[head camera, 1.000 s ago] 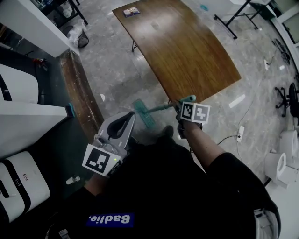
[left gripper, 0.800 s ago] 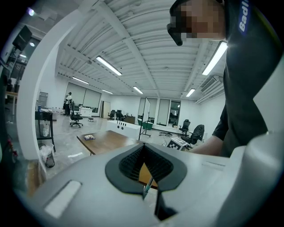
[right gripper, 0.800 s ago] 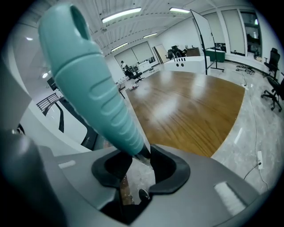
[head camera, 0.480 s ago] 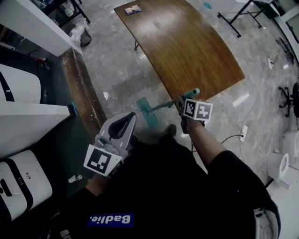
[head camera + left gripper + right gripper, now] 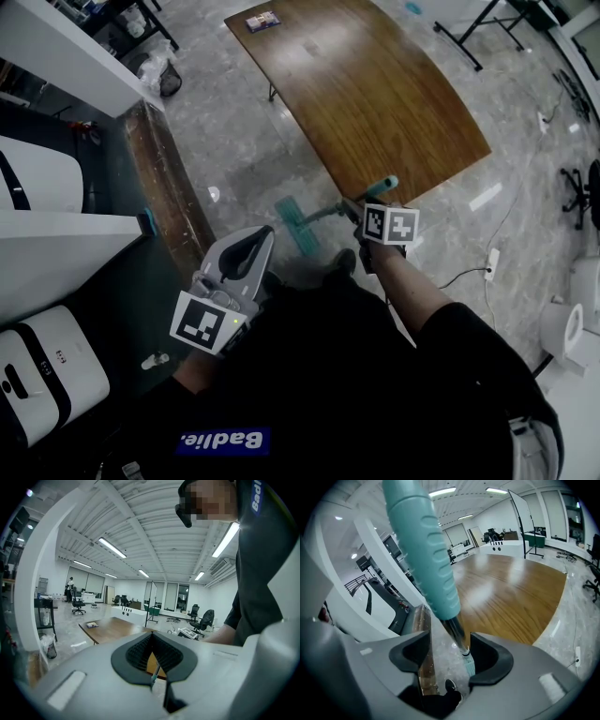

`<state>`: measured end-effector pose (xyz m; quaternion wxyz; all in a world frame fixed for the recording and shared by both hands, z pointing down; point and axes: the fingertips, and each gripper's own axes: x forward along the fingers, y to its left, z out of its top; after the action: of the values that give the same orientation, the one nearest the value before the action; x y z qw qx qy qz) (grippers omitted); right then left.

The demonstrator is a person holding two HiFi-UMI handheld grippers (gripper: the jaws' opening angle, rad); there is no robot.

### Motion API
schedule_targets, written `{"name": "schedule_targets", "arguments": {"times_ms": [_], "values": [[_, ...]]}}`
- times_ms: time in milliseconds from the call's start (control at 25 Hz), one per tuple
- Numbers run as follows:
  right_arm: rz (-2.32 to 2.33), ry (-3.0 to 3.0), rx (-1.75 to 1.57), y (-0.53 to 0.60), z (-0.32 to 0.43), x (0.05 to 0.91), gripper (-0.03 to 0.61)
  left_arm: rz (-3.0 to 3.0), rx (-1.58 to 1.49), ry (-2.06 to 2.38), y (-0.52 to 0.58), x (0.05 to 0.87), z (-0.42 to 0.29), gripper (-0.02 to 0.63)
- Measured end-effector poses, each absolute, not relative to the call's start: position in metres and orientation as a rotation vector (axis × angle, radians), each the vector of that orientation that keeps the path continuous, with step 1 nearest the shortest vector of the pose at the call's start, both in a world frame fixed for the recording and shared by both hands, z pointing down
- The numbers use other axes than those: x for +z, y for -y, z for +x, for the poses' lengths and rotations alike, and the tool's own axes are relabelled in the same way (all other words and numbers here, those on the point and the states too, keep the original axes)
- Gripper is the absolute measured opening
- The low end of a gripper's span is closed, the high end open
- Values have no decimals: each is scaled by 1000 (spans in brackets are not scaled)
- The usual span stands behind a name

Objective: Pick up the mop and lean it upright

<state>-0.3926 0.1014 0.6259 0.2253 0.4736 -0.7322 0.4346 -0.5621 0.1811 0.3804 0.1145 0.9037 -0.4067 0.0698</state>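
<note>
R gripper (image 5: 447,656) jaws just spread round mop handle (image 5: 423,550), no pinch: release step. Next: withdraw w/o nudging it. L gripper (image 5: 151,654) pressed together, empty.

Open-plan office, desk chairs (image 5: 205,619), wooden table (image 5: 375,103)

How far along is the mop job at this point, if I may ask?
Done: mop stands up, head on the floor, handle tilted toward the table edge. In hand: right gripper jaws have just been opening, handle loose between them. Left: withdraw; whether it leans securely is unclear.

Mop head (image 5: 292,226) on grey floor (image 5: 234,141)
</note>
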Motion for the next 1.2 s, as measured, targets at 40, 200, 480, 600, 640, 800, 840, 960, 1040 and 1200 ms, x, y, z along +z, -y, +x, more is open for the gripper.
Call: {"name": "schedule_targets", "arguments": {"times_ms": [40,200,480,600,640,800,840,960,1040,1200], "values": [[1305,2017,1197,-104,-391,626,275,2650,202,1192,-181,380,-562,21],[1298,2008,1194,-124,-385,622,275,2664,182,1195,-183,377,-560,20],[1249,2115,1117,-164,-394,575,250,2683,144,1214,-185,368,-565,20],[1221,2201,1053,-171,-405,547,224,2736,134,1202,-187,362,-563,20],[1214,2235,1029,-171,-408,536,212,2743,128,1201,-187,360,-563,20],[1214,2380,865,-167,-423,485,132,2747,111,1210,-190,354,-566,20],[1223,2421,808,-165,-427,471,105,2752,107,1212,-190,352,-567,20],[1238,2572,618,-163,-442,426,5,2764,91,1215,-194,347,-567,20],[1214,2668,497,-164,-456,399,5,2781,89,1216,-197,344,-567,20],[1138,2793,311,-169,-483,355,4,2781,73,1226,-200,338,-567,20]]}}
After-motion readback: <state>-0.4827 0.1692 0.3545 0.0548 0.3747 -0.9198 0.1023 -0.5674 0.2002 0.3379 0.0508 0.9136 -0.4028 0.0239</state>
